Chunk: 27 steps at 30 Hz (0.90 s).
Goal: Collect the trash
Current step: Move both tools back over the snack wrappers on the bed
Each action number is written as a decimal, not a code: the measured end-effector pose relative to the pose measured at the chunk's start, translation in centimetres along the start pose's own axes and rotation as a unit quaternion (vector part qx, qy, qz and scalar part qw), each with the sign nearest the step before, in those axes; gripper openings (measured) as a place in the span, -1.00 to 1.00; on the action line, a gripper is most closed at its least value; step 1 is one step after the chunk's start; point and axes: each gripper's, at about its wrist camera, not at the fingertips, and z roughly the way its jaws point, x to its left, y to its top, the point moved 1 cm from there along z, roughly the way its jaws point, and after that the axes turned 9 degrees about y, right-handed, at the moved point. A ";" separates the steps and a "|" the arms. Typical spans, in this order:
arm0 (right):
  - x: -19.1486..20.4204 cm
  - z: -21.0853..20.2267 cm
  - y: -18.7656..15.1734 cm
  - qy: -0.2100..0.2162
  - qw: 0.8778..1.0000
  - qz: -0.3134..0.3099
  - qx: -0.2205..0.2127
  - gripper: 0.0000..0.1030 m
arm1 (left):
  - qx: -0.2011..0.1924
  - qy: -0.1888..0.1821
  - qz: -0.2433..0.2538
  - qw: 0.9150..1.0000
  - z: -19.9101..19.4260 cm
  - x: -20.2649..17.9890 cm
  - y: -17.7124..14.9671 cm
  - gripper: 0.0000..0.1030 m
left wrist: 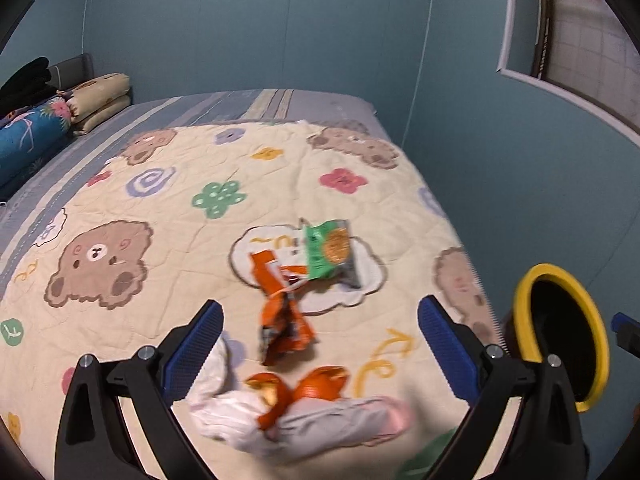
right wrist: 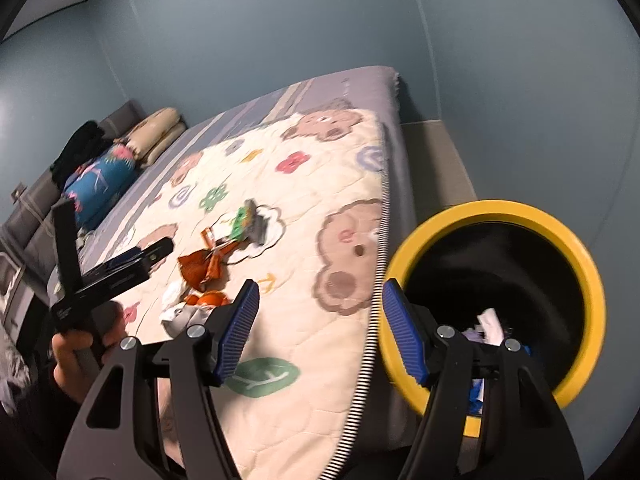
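left wrist view: my left gripper (left wrist: 320, 344) stands wide apart over the bear-print quilt (left wrist: 160, 208), nothing between its blue pads (left wrist: 196, 348). low centre of the frame lies the trash: crumpled white tissue (left wrist: 240, 420) with orange peel (left wrist: 304, 392) on top of it, touching. just above them sits a crushed orange wrapper (left wrist: 284, 320), and above that, overlapping its upper end, a green snack packet (left wrist: 330, 252) lying flat on a cloud print. all pieces rest on the quilt, none in contact with my pads as far as the blur allows me to judge. right edge of the frame: a yellow-rimmed black bin (left wrist: 520, 320), beside the bed edge, partly hidden behind my right-hand finger. upper left: folded bedding and a blue floral pillow (left wrist: 28, 136) against a grey headboard.

right wrist view: my right gripper (right wrist: 316, 332) is partly spread, jaws empty. it hangs over the quilt's striped edge, the bin (right wrist: 500, 210) filling the right of the frame, its mouth toward the camera. white and blue scraps (right wrist: 490, 322) lie inside. left of the frame: my left hand (right wrist: 76, 356) around the other gripper's handle. the same trash cluster shows centre-left, the packet (right wrist: 242, 224) farthest up, the wrapper (right wrist: 200, 266) below it, tissue (right wrist: 176, 312) lowest. this frame is blurred.
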 end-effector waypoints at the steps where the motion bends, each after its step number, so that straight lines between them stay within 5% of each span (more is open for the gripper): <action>1: 0.5 0.5 -0.1 0.005 1.000 -0.004 0.005 0.19 | 0.003 0.004 0.001 1.000 0.5 0.4 -0.1 0.83; 12: 3.3 7.5 1.3 0.034 0.998 -0.013 0.045 0.19 | 0.039 0.021 0.003 0.999 4.8 2.7 -0.4 0.83; 27: 5.1 23.2 6.8 0.031 0.994 -0.008 0.105 0.31 | 0.102 0.018 -0.022 0.994 10.8 5.0 0.3 0.83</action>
